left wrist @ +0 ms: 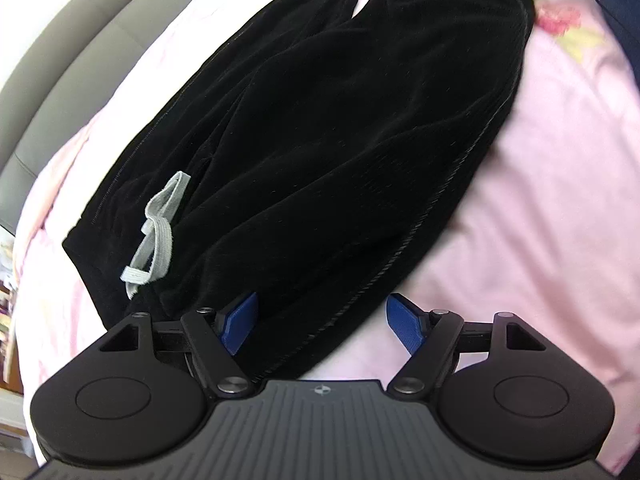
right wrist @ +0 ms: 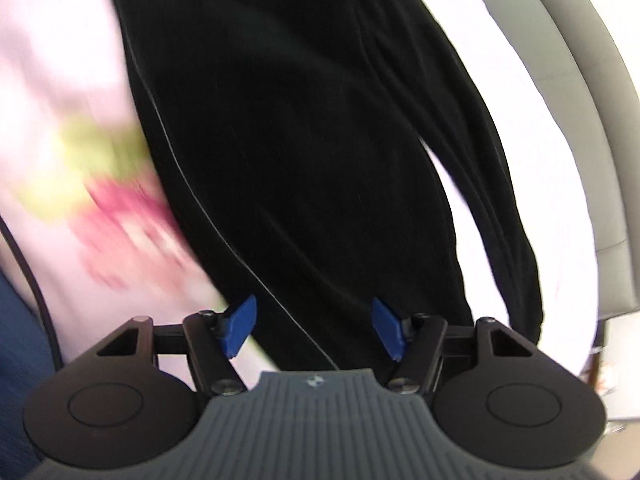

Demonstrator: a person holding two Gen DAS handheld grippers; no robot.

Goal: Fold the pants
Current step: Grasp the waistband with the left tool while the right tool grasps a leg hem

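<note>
Soft, limp black velvety pants [left wrist: 320, 140] on pink bedsheet [left wrist: 540, 200]; both tongs [left wrist: 322, 326] [right wrist: 314, 326] open, empty; grab hem edge nr seam.

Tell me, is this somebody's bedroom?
Probably a bedroom. The black pants lie spread on a pink flowery bedsheet, and a grey padded headboard runs along its far edge.
</note>
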